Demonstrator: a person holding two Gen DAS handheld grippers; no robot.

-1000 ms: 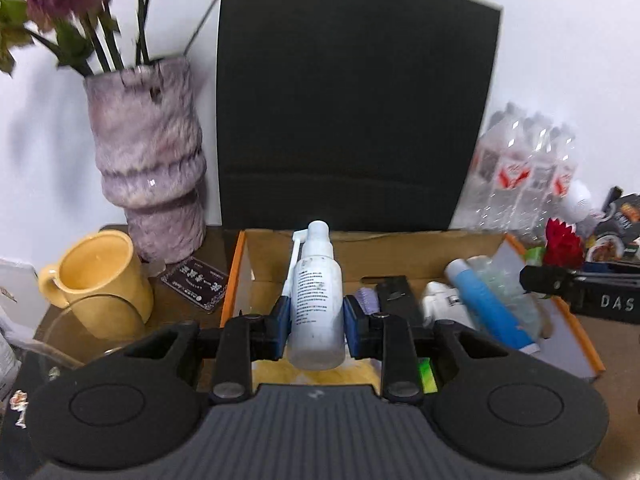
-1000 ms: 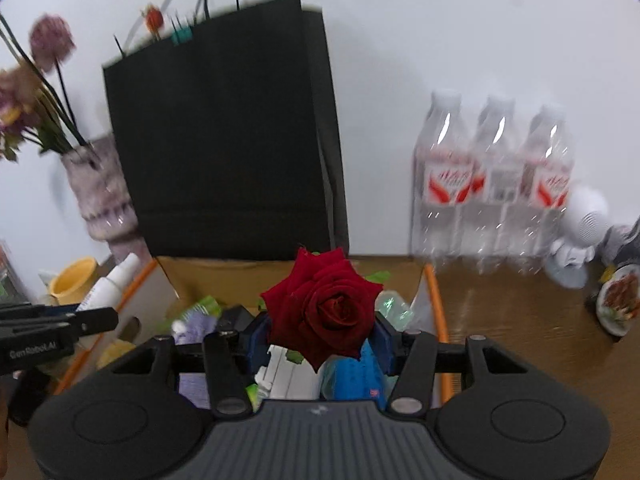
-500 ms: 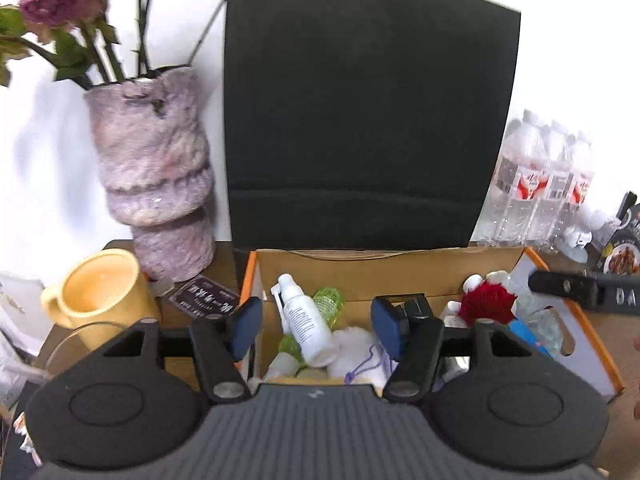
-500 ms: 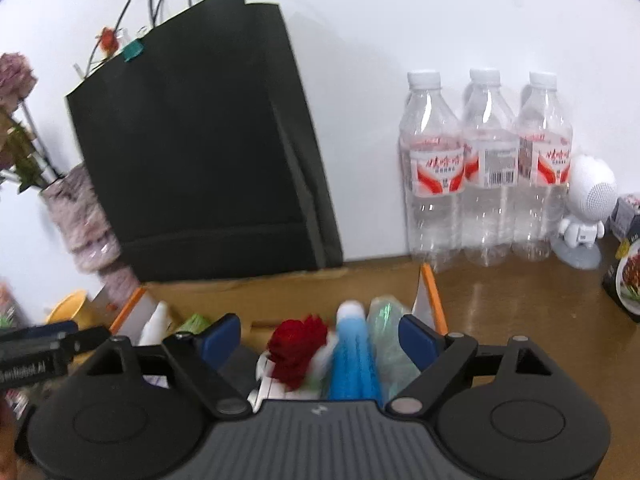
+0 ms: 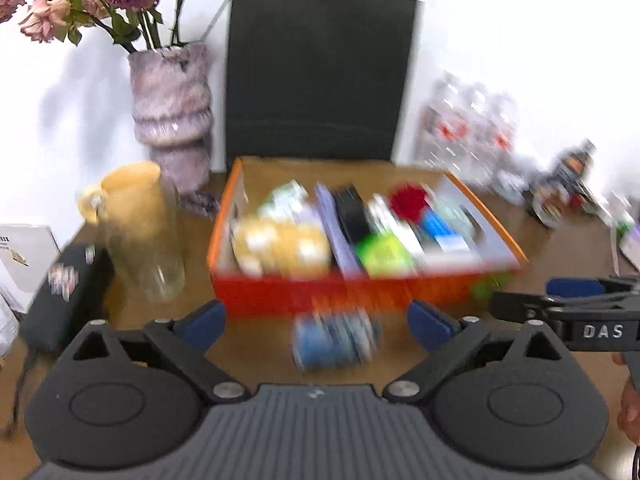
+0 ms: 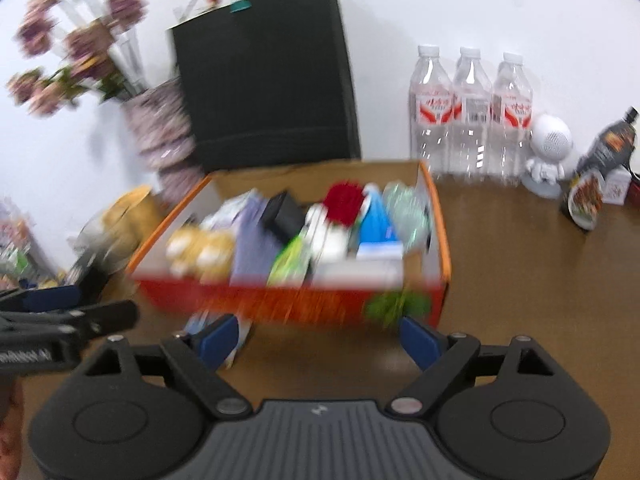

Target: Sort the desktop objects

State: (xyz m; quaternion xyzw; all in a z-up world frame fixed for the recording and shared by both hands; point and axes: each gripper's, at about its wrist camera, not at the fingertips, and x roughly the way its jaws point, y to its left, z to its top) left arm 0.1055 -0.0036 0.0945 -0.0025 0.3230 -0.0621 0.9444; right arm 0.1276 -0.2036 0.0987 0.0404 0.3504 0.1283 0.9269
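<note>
An orange cardboard box stands on the brown table, full of sorted things, among them a red rose and a yellow plush toy. A blurred blue and white object lies on the table in front of the box, between my left gripper's open jaws. A blurred green object lies at the box's front right corner, just beyond my right gripper, which is open and empty.
A black paper bag stands behind the box. A vase with flowers, a yellow mug and a glass stand left. Three water bottles, a white figurine and jars stand right.
Both grippers let go of the white bottle and the rose into the box, opened wide and pulled back toward the table's front. The views are blurred by motion.
</note>
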